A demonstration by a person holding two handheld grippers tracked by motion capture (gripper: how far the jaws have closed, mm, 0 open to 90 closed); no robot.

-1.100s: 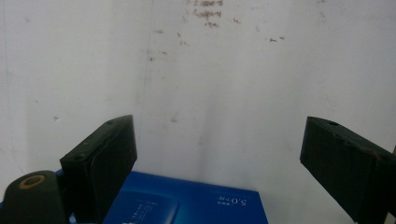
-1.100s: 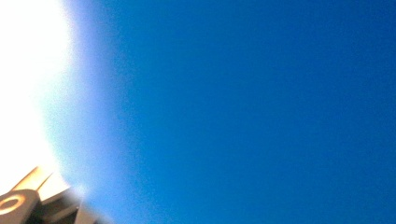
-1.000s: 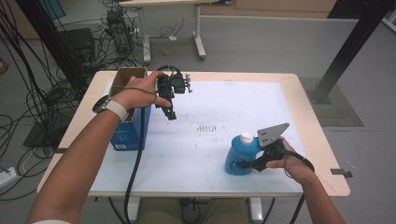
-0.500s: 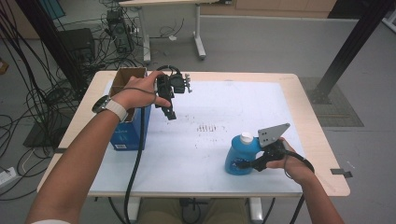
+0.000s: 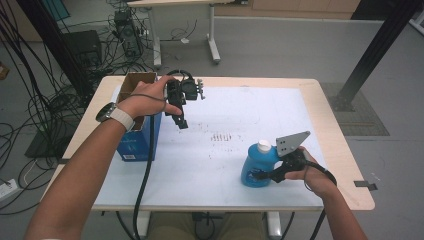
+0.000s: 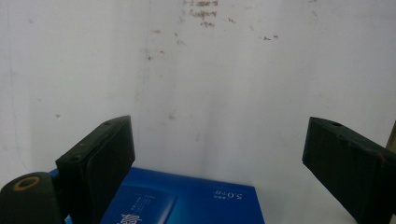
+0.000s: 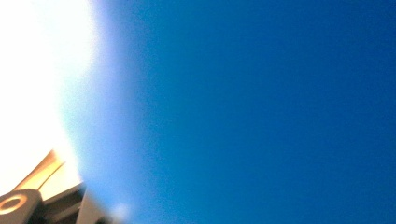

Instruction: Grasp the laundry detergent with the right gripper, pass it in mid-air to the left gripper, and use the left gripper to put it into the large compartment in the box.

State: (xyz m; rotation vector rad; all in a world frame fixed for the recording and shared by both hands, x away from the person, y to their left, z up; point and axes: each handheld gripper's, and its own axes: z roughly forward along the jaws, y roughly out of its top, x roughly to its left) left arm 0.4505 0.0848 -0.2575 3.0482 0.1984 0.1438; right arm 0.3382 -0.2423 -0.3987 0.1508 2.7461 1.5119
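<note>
A blue bottle (image 5: 254,169) with a white cap stands near the table's front right, and my right gripper (image 5: 265,175) is shut on its side. Its blue body (image 7: 257,112) lies close up in the right gripper view. My left gripper (image 5: 182,122) hangs above the table's back left, pointing down, just right of a blue box (image 5: 138,142) with an open brown top. Its jaws (image 6: 215,140) have just been opening and stand wide apart with nothing between them. The blue box's printed face (image 6: 187,200) lies below them, over the stained white sheet (image 6: 233,84).
The white sheet (image 5: 225,160) covers most of the wooden table (image 5: 345,165). Several cables (image 5: 45,115) lie on the floor at the left. Another table's legs (image 5: 212,40) stand behind, and a black post (image 5: 370,55) rises at the back right.
</note>
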